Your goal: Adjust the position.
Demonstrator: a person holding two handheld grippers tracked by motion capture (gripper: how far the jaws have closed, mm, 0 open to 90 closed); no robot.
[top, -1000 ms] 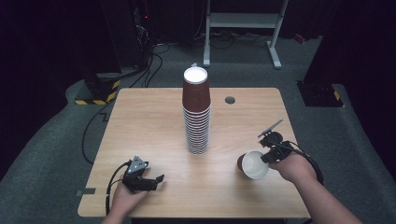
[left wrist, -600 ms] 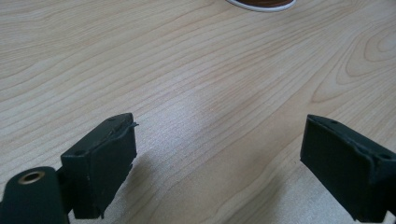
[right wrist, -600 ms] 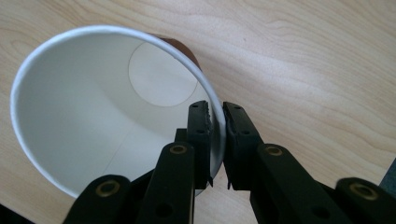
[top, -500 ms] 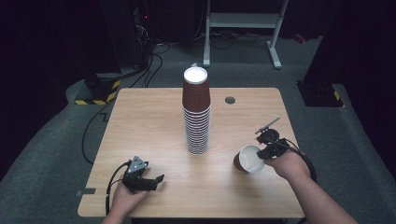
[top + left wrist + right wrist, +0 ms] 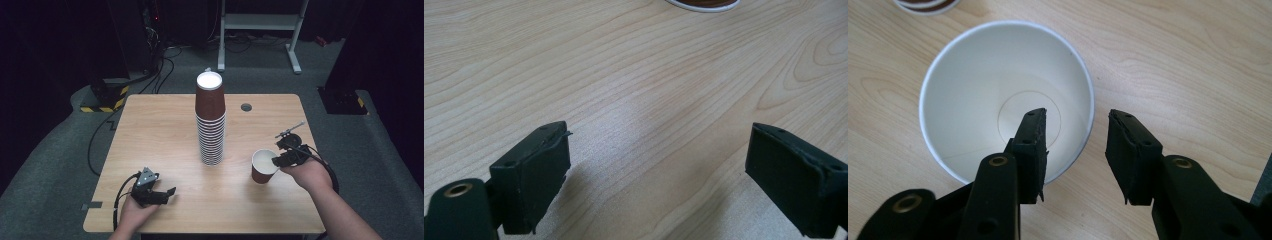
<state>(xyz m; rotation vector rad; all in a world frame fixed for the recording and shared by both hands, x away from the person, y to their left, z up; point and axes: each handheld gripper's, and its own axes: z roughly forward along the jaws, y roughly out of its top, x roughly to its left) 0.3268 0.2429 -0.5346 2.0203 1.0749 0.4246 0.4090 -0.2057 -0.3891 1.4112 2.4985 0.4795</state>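
while earlier cup (image 5: 263, 167) lay tilted near worktop (image 5: 165, 130) right edge, now stands upright there, well apart from central stack (image 5: 210, 120). right gripper (image 5: 1075, 150) fingers straddle rim, gap visible, likely releasing. left gripper (image 5: 659, 175) fingers open, idle near front-left corner. contact with wall hard to judge.

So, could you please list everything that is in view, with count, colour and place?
Table: one, light wood, centre.
Cup stack: one, brown with white rims, upside down, middle of table.
Cup: one, brown outside, white inside, upright, right of stack.
Hole: one, grey, far side of table.
Frame: one, white, on floor behind table.
Block: one, black with yellow stripes, floor at far left.
Left gripper: black, open, near left of table.
Right gripper: black, open, fingers astride the cup's wall, one inside, one outside.
Hands: two, holding the grippers.
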